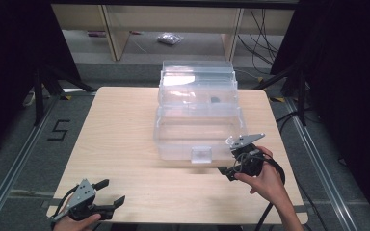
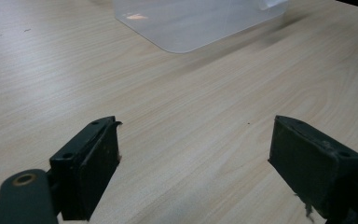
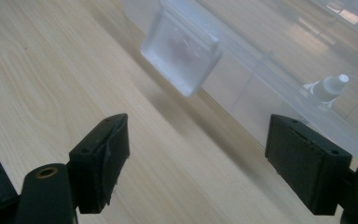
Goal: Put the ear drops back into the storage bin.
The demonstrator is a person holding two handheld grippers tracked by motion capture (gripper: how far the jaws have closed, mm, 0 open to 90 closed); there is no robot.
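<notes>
Floor [image 1: 19,144] of grey panels with metal rails surrounds the work area, with black curtains at the left and right and pale shelving at the far side, where cables and a small wrapped packet lie on the ground. Within that stands the light wooden table [image 1: 120,144], its top bare apart from one object. That object, a clear plastic box [image 1: 197,115], sits right of the centre and towards the far edge, lid raised behind it, so its inside is open to reach from above. Its front latch [image 1: 201,154] faces the near side, which suits a person working from there. A small white bottle [image 3: 328,87] shows through the box wall in the right gripper view.

The right gripper [image 1: 228,172] hovers just beside the near right corner of the box, jaws spread wide with nothing between them, aimed along the front wall towards the latch; this looks like an approach to that latch. The left gripper [image 1: 110,191] rests low at the near left corner of the table, well apart from the box, jaws likewise spread wide and holding nothing, apparently waiting out of the way.
</notes>
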